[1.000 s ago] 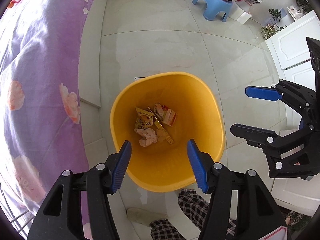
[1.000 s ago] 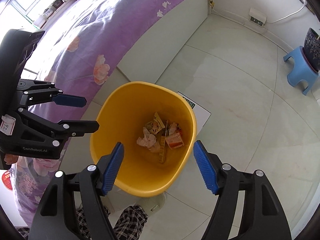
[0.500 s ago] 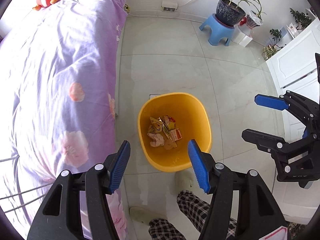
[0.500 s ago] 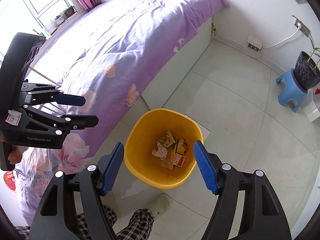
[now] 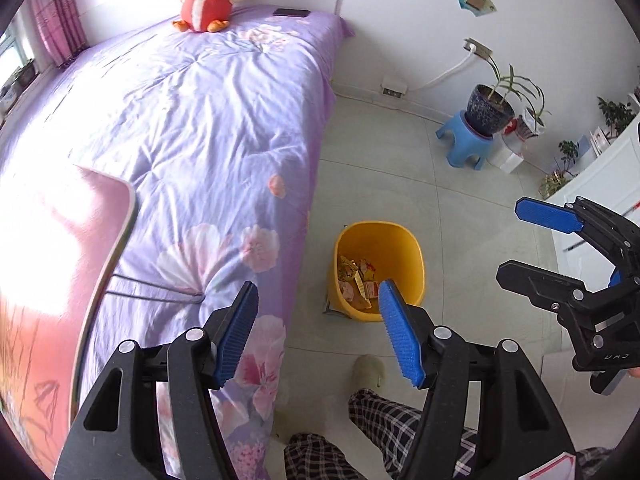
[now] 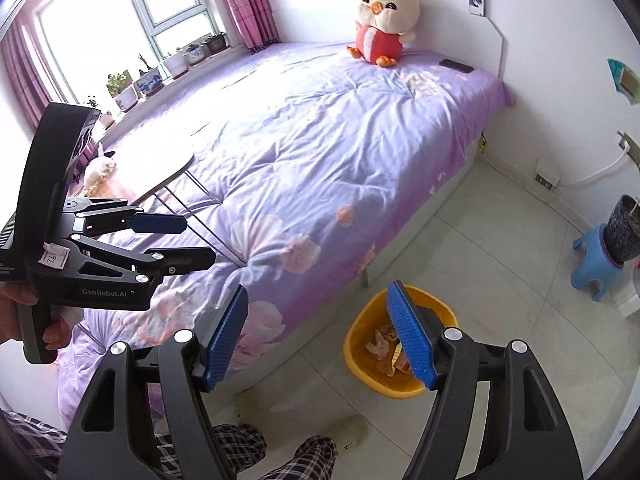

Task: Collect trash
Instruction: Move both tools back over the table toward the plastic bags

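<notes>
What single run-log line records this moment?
left gripper: open, empty | right gripper: open, empty | yellow bin: on floor beside bed, wrappers inside

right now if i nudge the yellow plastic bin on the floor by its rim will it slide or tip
Probably slides: the yellow plastic bin stands on smooth glossy floor tiles. It likely feels light, holding only a few crumpled wrappers. Its tall, slightly tapered shape suggests a high push on the rim could tip it.

Trash point(image 5: 357, 282) in bin point(image 5: 404, 240) beside bed point(image 5: 208, 128)
</notes>
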`<action>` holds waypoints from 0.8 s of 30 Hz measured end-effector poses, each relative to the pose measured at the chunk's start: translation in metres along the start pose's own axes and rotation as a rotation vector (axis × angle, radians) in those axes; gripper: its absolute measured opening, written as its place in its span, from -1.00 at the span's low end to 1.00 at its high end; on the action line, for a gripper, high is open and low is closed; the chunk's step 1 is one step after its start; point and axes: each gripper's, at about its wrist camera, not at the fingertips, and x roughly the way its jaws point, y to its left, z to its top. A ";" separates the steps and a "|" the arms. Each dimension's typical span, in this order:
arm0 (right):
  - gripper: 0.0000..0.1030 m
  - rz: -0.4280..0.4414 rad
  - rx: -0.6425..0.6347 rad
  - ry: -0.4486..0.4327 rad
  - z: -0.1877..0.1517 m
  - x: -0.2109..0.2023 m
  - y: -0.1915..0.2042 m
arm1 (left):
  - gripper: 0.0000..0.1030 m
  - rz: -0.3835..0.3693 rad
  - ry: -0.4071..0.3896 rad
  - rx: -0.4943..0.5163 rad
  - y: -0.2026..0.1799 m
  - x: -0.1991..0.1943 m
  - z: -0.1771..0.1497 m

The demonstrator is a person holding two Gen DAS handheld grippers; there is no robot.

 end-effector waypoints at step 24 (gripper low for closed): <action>0.44 0.276 -0.310 -0.046 0.056 0.015 0.224 | 0.27 0.262 -0.150 -0.511 0.183 -0.137 -0.143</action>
